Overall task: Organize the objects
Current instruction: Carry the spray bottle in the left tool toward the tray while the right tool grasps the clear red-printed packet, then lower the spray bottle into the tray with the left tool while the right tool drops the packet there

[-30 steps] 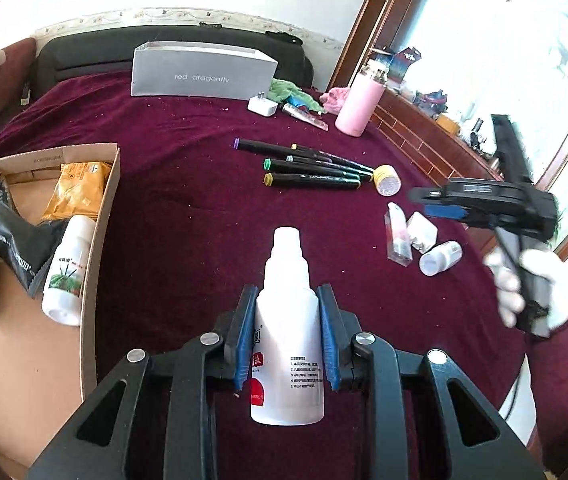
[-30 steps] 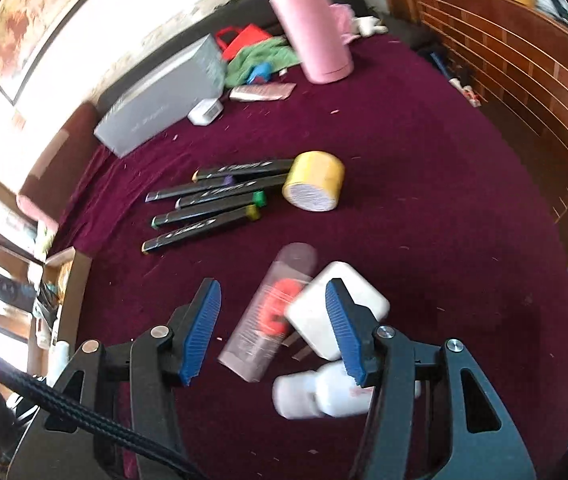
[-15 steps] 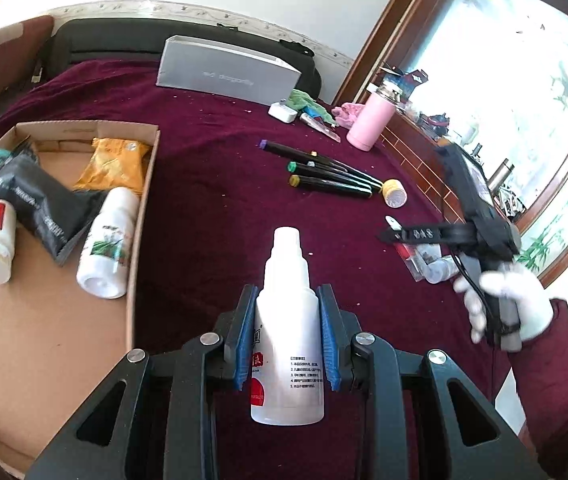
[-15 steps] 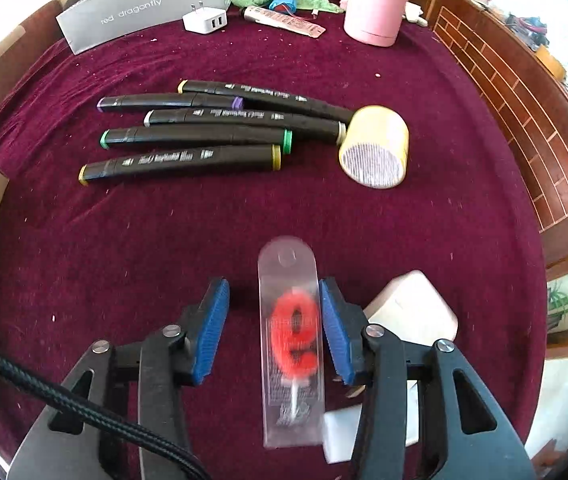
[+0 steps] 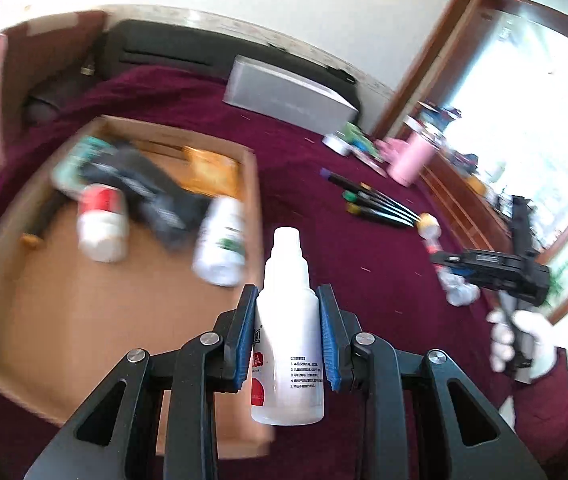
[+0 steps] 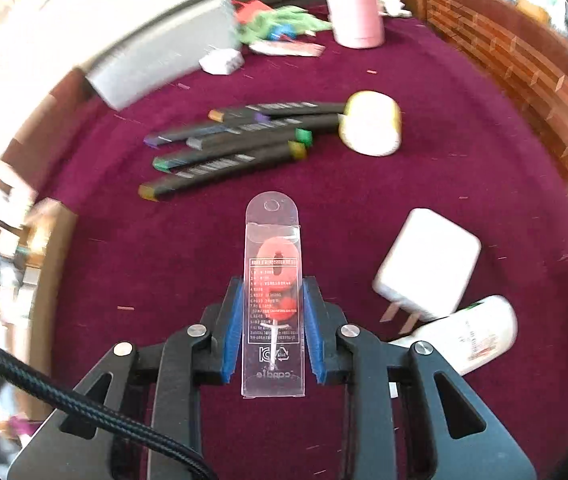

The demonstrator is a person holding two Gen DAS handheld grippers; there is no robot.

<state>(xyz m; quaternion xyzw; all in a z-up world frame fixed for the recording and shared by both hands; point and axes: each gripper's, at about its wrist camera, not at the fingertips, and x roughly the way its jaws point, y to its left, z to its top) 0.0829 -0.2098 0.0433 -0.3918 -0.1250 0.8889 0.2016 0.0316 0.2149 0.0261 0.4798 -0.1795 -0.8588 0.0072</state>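
Clear packet (image 6: 272, 300) printed "candle" (mirrored); KC mark.

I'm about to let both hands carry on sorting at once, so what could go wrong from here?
1. The right gripper is closing on a thin clear candle packet; the flimsy plastic could buckle or slip out.
2. The white charger and small white bottle lie close beside that gripper and could get knocked.
3. The left gripper holds the white dropper bottle low on its body; dropped into the cardboard box, it might hit the bottles there.

Both wrist views look steeply down, close over one maroon cloth (image 5: 364, 248), sharing the markers (image 6: 223, 152).
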